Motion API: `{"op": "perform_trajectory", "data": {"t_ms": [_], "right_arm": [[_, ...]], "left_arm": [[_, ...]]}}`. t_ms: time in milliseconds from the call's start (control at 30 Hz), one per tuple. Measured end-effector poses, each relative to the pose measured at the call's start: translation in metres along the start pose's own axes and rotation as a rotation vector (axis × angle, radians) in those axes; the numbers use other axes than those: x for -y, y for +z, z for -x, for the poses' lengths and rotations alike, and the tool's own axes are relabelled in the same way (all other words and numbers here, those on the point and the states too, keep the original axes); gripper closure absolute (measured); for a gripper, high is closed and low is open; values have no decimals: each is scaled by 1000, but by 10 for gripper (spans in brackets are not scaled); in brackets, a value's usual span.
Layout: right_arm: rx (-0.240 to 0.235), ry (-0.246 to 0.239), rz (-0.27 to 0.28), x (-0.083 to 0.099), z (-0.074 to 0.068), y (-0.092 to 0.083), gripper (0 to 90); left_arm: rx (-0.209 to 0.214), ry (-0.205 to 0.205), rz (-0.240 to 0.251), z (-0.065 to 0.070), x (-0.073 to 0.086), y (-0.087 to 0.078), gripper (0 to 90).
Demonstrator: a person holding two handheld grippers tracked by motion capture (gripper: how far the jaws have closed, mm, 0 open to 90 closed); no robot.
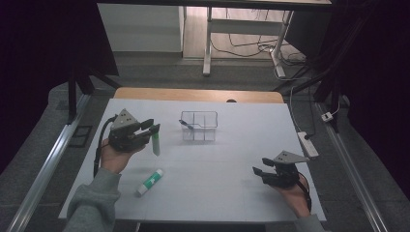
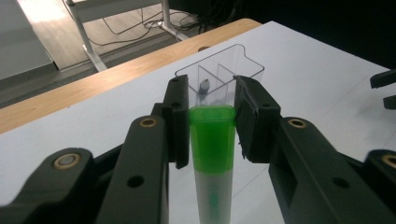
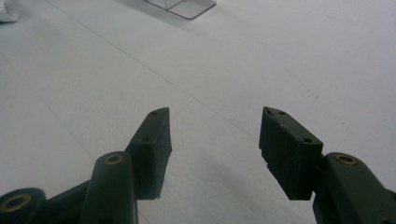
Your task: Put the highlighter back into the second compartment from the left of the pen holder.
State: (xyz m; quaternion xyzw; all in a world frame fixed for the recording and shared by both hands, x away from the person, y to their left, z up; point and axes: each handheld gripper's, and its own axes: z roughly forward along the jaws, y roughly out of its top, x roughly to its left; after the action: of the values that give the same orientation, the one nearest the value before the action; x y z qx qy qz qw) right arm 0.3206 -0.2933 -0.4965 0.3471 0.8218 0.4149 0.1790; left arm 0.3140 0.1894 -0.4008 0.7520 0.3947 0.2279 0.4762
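My left gripper (image 1: 153, 128) is shut on the green cap of a highlighter (image 1: 155, 142), which hangs white body down above the left side of the table. In the left gripper view both pads clamp the highlighter's cap (image 2: 212, 144), at the left gripper (image 2: 211, 112). Beyond it stands a clear divided box (image 2: 243, 56). A second green and white highlighter (image 1: 149, 182) lies flat on the table, nearer the person. My right gripper (image 1: 258, 172) hovers low at the front right, open with nothing between its fingers; bare table shows between them at the right gripper (image 3: 215, 140).
The clear box (image 1: 199, 125) stands at the middle back of the white table top (image 1: 232, 159) and holds a small dark pen-like item (image 1: 186, 124). A power strip (image 1: 308, 143) lies off the table's right edge. A box corner (image 3: 187, 7) shows at the top of the right gripper view.
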Motion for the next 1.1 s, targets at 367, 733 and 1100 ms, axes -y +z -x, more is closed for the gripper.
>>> {"op": "perform_trajectory", "data": {"t_ms": [367, 733, 1100], "right_arm": [[2, 0, 3, 1, 1, 1, 433], [3, -2, 0, 1, 2, 1, 432], [8, -5, -4, 1, 2, 1, 431]], "left_arm": [[25, 18, 16, 6, -13, 12, 669], [52, -4, 54, 4, -22, 24, 668], [66, 13, 80, 9, -39, 36, 669]]}}
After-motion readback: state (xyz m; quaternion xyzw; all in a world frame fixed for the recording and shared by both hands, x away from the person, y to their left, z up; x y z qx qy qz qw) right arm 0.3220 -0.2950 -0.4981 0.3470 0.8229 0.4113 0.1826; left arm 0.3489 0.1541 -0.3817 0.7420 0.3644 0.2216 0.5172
